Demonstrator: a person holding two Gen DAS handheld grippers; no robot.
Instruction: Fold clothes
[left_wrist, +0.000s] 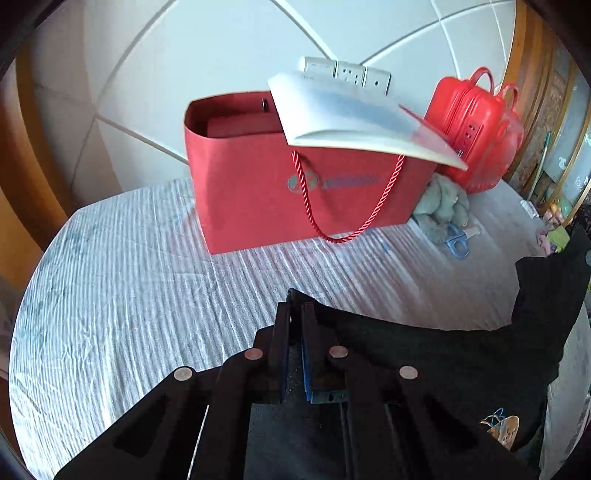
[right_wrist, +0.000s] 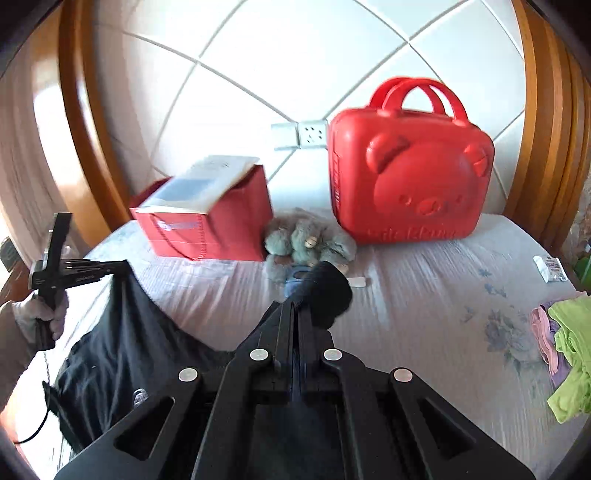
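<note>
On the bed (right_wrist: 424, 295), left side: a gloved hand (right_wrist: 40, 314) holds the left claw (left_wrist: 295, 310), pinched tight on the black cloth (left_wrist: 424, 354).
Middle: the right claw (right_wrist: 297, 314) is clamped on another edge of the black cloth, which hangs lifted between both claws.
Behind: a red bag (right_wrist: 214, 229), a grey stuffed toy (right_wrist: 306, 240), a red bear case (right_wrist: 410, 177).
Right edge: green clothes (right_wrist: 572, 354) in a heap.
</note>
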